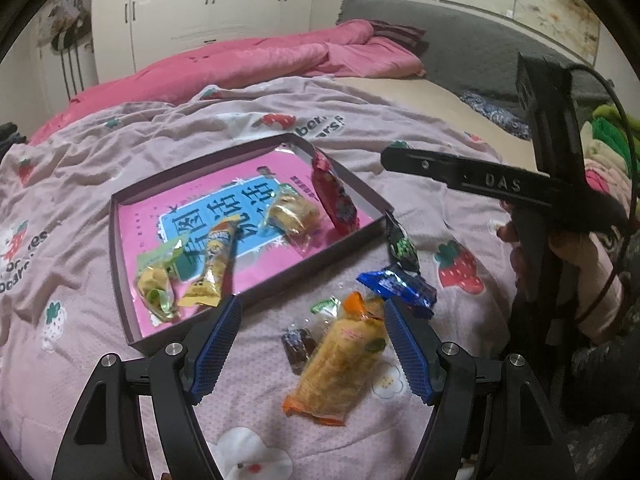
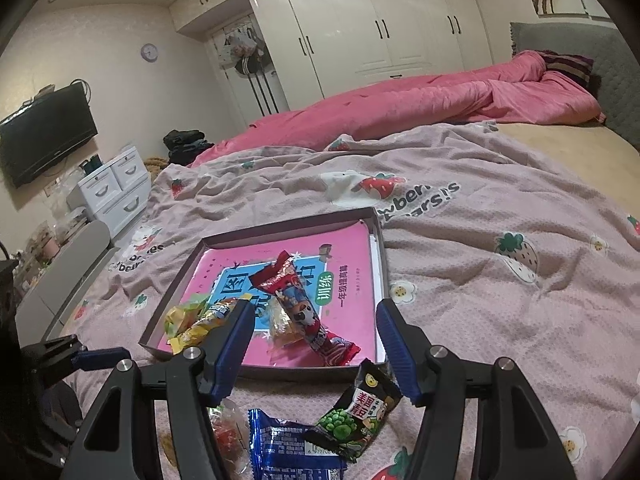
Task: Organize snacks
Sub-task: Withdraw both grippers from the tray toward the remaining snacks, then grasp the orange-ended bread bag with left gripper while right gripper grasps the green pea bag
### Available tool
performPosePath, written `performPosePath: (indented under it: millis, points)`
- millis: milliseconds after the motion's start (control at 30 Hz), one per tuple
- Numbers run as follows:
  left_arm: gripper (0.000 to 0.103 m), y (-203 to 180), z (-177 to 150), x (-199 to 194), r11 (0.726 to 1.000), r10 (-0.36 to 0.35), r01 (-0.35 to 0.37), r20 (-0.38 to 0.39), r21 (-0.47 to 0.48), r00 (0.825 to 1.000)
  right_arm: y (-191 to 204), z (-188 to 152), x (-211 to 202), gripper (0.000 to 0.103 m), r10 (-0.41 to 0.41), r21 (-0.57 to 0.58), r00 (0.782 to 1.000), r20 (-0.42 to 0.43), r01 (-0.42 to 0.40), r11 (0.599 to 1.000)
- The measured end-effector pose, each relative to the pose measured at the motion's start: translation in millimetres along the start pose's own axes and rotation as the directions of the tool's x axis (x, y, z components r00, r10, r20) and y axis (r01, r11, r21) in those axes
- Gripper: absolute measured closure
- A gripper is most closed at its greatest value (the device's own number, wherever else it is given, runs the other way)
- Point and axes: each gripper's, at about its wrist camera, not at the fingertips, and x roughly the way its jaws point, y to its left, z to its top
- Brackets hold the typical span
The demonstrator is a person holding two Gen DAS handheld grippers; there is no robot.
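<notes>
A shallow dark box (image 1: 120, 264) with a pink book inside lies on the bedspread. It holds a red packet (image 1: 334, 196), a clear yellow packet (image 1: 292, 214), a yellow tube (image 1: 212, 268) and a green-yellow packet (image 1: 158, 280). In front of the box lie an orange-yellow packet (image 1: 340, 364), a small dark candy (image 1: 298, 344), a blue packet (image 1: 400, 286) and a black-green packet (image 1: 402, 244). My left gripper (image 1: 311, 308) hangs open over the orange-yellow packet, pads off it. My right gripper (image 2: 315, 312) stands open and empty above the box's near wall (image 2: 280, 372), with the black-green packet (image 2: 360, 416) and blue packet (image 2: 292, 448) below it.
A rumpled strawberry-print bedspread (image 2: 480, 240) covers the bed, with a pink quilt (image 2: 420, 108) behind it. White wardrobes (image 2: 380, 20), a wall TV (image 2: 48, 132) and white drawers (image 2: 116, 188) stand beyond. Folded clothes (image 1: 608, 140) pile up at the right, near a person's hand (image 1: 576, 252).
</notes>
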Motion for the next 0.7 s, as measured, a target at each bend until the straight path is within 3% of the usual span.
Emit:
performPosePath:
  millis: [333, 700]
  points:
    - [0.028, -10.9, -12.0, 11.8, 0.999, -0.037, 0.039, -0.072, 0.026, 0.997, -5.1, -5.3, 4.7, 0.04, -0.013, 0.036, 0.999, -0.041, 0.015, 0.999]
    - [0.028, -16.4, -24.8, 30.7, 0.999, -0.012, 0.018, -0.138, 0.042, 0.99, -4.2, -16.1, 10.9, 0.04, -0.036, 0.056, 0.994, -0.104, 0.042, 0.998]
